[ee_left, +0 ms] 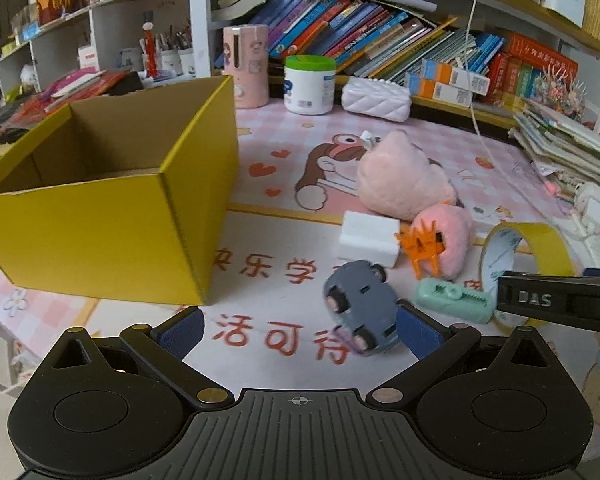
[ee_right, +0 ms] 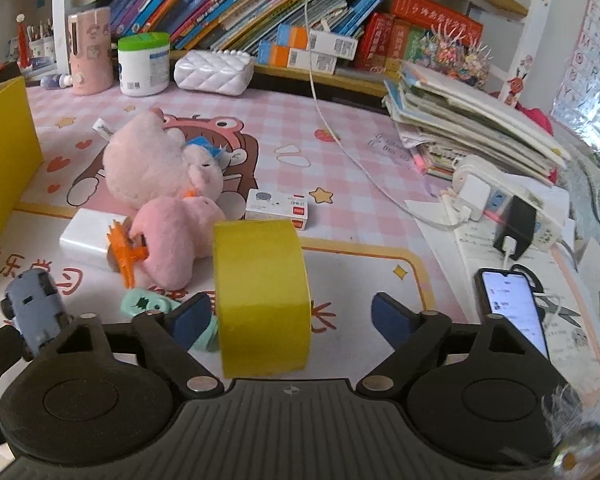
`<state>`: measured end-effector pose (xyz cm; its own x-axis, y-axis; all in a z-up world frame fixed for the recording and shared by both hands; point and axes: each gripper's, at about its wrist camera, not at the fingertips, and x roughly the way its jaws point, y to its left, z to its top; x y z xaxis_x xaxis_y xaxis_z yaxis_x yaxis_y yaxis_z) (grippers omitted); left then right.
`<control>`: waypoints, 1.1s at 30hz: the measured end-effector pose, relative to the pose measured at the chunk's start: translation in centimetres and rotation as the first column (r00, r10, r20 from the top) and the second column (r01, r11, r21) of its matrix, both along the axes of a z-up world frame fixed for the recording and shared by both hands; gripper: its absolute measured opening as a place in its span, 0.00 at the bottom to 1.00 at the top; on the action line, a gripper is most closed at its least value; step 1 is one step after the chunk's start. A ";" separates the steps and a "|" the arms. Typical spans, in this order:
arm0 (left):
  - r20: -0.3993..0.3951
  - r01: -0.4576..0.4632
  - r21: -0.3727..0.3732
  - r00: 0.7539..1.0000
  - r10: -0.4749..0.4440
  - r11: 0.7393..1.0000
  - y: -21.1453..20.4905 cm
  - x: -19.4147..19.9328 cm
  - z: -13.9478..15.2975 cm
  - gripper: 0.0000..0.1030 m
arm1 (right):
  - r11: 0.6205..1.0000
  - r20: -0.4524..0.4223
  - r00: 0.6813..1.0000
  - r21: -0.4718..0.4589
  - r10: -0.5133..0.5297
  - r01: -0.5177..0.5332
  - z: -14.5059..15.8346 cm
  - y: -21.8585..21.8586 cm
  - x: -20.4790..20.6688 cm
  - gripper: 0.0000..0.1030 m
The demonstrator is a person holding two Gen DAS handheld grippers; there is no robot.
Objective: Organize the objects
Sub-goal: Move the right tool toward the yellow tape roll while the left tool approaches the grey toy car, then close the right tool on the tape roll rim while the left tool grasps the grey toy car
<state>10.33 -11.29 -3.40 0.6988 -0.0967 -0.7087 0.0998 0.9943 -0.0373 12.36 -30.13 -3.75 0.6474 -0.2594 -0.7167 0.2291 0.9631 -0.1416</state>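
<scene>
Two grippers are seen at work: far left, the yellow box (ee_left: 100, 208) waits open; the left gripper (ee_left: 300, 330) gapes beside a toppled toy car (ee_left: 360, 308); the right gripper (ee_right: 292, 316) straddles the upright tape roll (ee_right: 262, 300), unclamped, evidently for boxing.

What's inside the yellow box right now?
The yellow box looks empty as far as the left wrist view shows: only bare brown cardboard walls. Its floor near the front is hidden behind the front wall, so something small lying there can't be ruled out.

Grey toy car (ee_left: 360, 308) beside open tongs (ee_left: 300, 330)
</scene>
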 end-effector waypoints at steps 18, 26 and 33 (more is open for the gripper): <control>-0.032 0.049 0.003 0.998 -0.049 0.999 -3.9 2.3 -0.7 1.00 | 0.994 0.091 0.996 0.105 -0.021 0.012 1.5 -5.1 0.9 0.15; -0.044 0.025 0.006 0.999 -0.025 1.000 -5.2 3.1 -0.9 0.99 | 0.987 0.166 0.982 0.145 -0.092 0.068 3.0 -8.1 -0.2 0.15; -0.021 -0.003 0.024 1.000 0.003 1.000 -5.2 2.8 -0.7 0.98 | 0.979 0.185 0.976 0.191 -0.113 0.077 3.1 -8.8 -0.5 0.15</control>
